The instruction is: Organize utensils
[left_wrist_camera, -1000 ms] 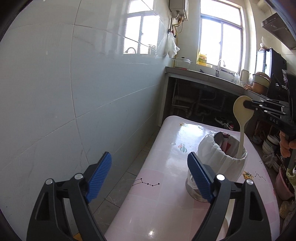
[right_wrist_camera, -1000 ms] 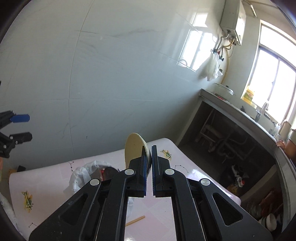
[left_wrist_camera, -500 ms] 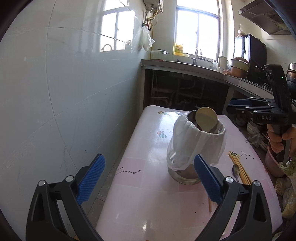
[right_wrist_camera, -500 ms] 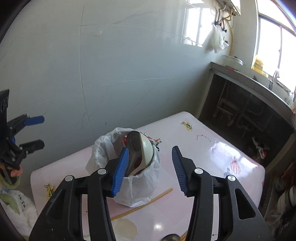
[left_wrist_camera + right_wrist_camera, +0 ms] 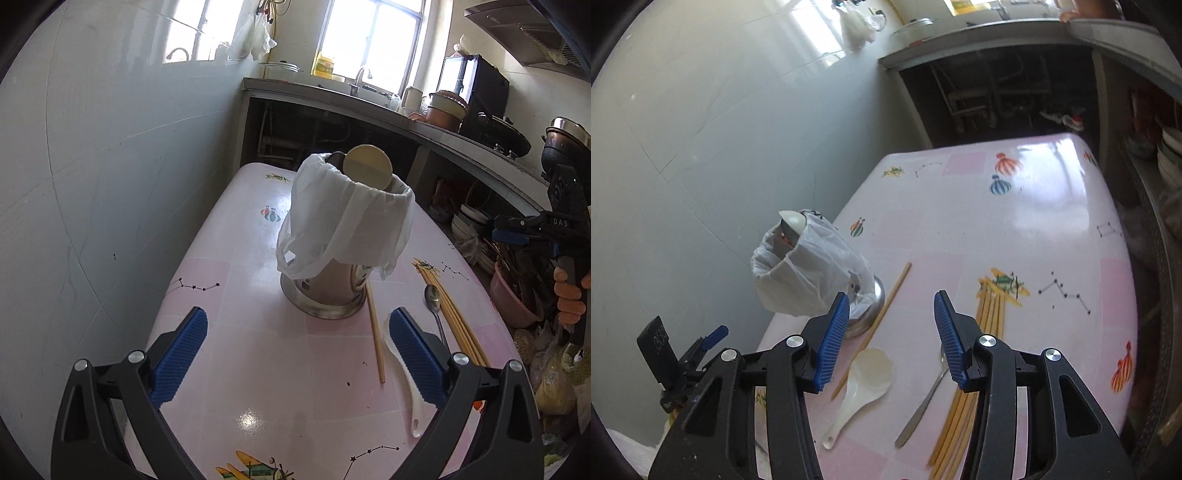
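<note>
A round cream spoon (image 5: 366,166) already stands in the pot (image 5: 328,291), which has a white bag (image 5: 343,225) over its top. The pot sits on the pink counter (image 5: 258,369).

Still lying loose on the counter beside the pot are a white spoon (image 5: 862,384), a metal spoon (image 5: 925,406), a bunch of chopsticks (image 5: 975,354) and one lone chopstick (image 5: 875,325). So I think a little is done and most is left.

The left tool (image 5: 295,354) is spread wide and holds nothing. The right tool (image 5: 890,332) is half open, closing a little, with nothing in it. It hangs over the loose things.
</note>
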### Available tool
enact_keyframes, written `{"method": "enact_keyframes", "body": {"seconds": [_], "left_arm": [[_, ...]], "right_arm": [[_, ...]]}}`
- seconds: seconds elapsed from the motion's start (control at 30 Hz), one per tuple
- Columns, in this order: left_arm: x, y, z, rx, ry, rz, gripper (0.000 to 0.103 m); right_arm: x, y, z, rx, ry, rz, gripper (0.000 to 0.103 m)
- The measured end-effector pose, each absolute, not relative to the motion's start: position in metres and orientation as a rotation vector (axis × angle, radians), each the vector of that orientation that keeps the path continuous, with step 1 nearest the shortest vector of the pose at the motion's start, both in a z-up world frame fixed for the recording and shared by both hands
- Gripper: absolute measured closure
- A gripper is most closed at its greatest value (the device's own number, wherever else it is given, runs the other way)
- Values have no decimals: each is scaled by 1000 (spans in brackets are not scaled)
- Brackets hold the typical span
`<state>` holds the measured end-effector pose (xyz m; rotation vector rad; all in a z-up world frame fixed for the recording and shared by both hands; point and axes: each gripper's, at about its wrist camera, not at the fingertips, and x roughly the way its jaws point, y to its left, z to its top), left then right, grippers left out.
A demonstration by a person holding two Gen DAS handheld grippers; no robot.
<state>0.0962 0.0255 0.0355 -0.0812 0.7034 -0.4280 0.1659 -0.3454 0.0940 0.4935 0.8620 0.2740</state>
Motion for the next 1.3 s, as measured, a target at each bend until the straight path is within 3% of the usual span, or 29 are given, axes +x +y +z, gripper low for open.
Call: {"method": "enact_keyframes", "body": {"seconds": [0.33,0.63,1.13,1.3], "left_arm": [[92,2,9,-130,860,-602,6],[91,-30,12,-58,828,-681,6],[83,-96,9,296,641,-616,6],[86,-112,2,350,641,-660,18]], "right_arm": [[154,-326,36,390,956,222,66],[166,-333,30,296,952,296,66],[231,-323,2,19,1010,475,68],[242,-330,-11,30,1037,489,68]]}}
